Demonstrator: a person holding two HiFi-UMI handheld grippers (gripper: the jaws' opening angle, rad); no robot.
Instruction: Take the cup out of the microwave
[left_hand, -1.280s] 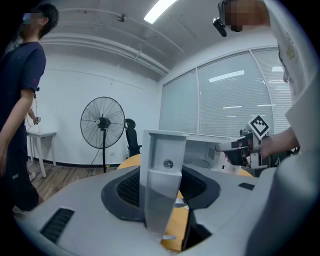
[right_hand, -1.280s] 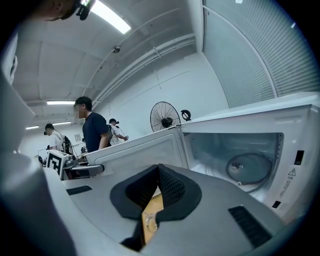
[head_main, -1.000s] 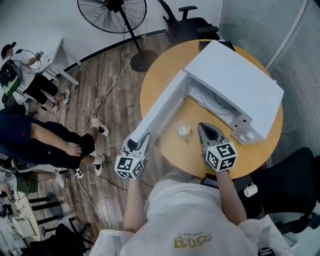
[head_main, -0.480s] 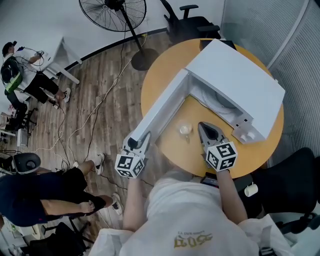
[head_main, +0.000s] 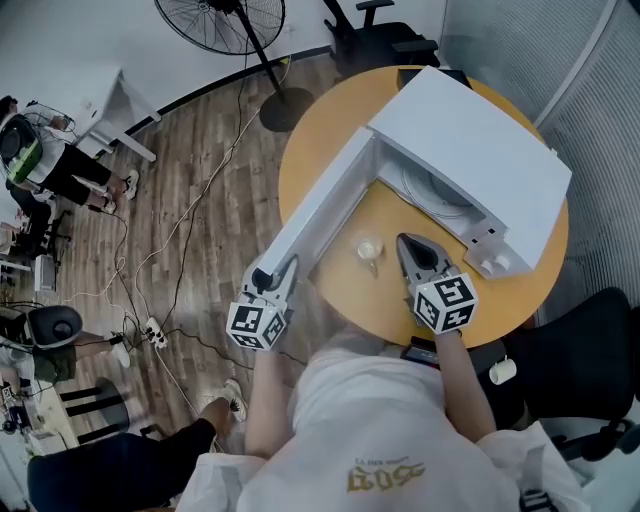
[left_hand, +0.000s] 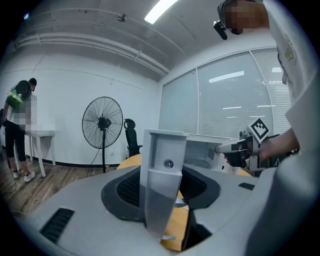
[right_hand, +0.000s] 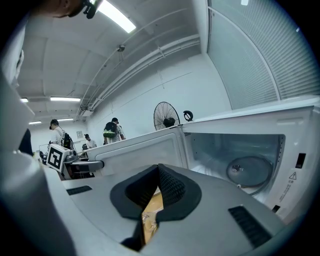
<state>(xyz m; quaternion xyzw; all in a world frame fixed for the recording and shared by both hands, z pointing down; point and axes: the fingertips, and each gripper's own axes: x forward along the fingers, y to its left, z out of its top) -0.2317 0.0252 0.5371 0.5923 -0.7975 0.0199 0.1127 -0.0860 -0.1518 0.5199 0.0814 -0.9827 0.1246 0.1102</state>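
Head view: the left claw (head_main: 283, 275) pinches the free edge of the microwave door (head_main: 320, 212), probably so it stands wide and clear of the opening. The cup (head_main: 370, 250) is out on the counter (head_main: 345, 290), just beside the right claw (head_main: 405, 245). Left gripper view: jaws clamped on that door panel. Right gripper view: jaws pressed together, nothing held, and the turntable (right_hand: 247, 170) sits bare.
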